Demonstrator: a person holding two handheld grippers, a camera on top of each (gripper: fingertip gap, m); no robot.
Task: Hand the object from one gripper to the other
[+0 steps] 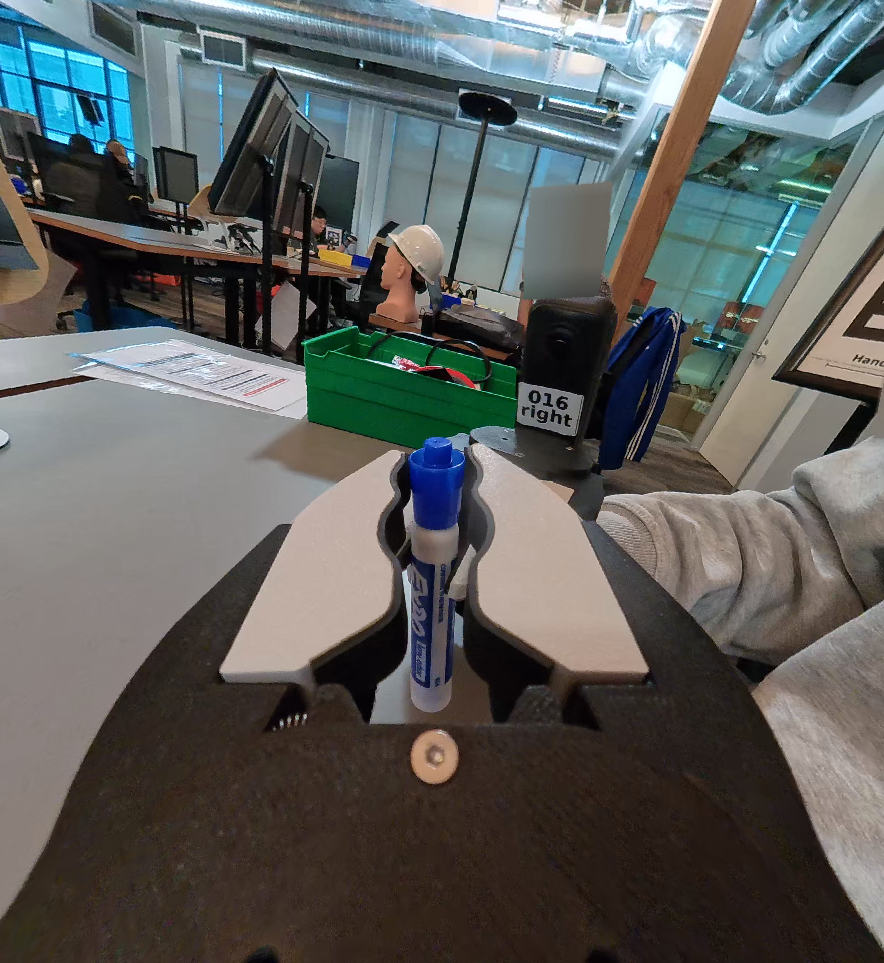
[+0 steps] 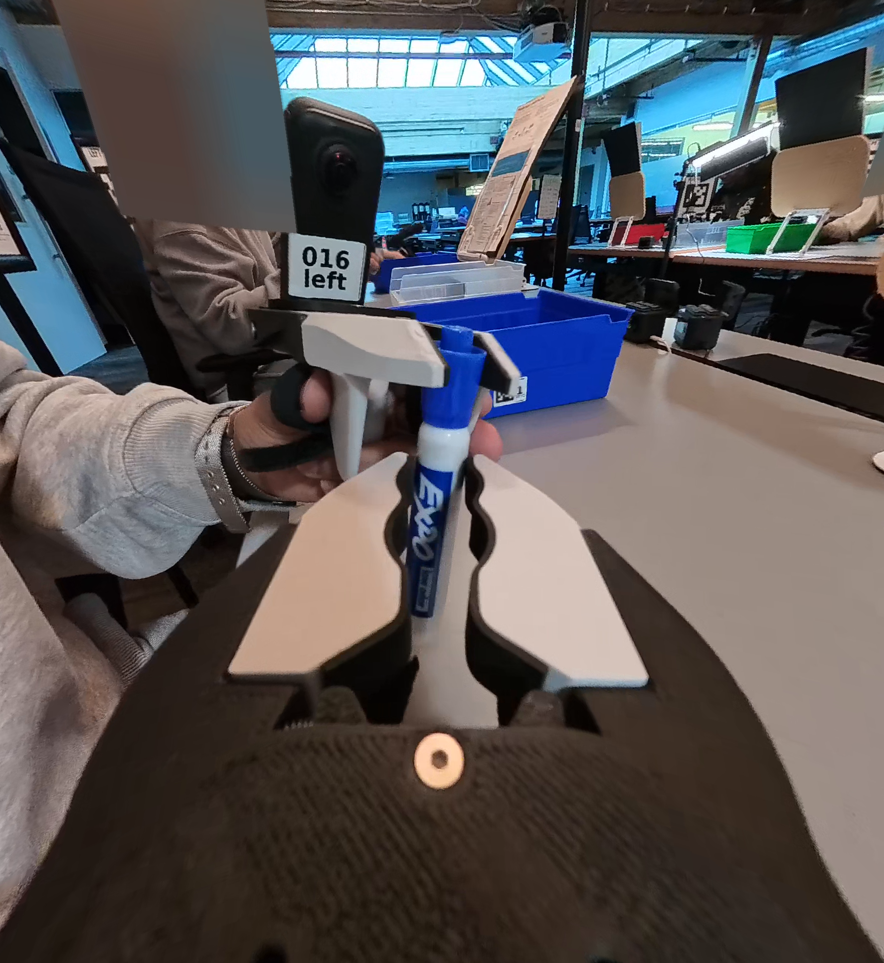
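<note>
A blue-capped whiteboard marker [image 1: 432,625] stands upright above the grey table. My left gripper [image 1: 435,464] is shut on its blue cap. In the right wrist view the left gripper [image 2: 463,359] comes in from the left and the marker [image 2: 429,531] hangs below it. My right gripper [image 2: 438,469] has its fingertips closed on the marker's white-and-blue barrel just under the cap. In the left wrist view the right gripper [image 1: 435,552] shows only as white fingertips pressed to both sides of the barrel, below my left fingers. Both grippers hold the marker.
A green bin [image 1: 403,411] with cables and a stack of papers [image 1: 195,370] lie on the table [image 1: 116,521] ahead of the left gripper. A blue bin [image 2: 549,333] stands ahead of the right gripper. A grey sleeve [image 1: 742,547] is at the right. Across from one pair of fingers to the other is roughly 4 cm.
</note>
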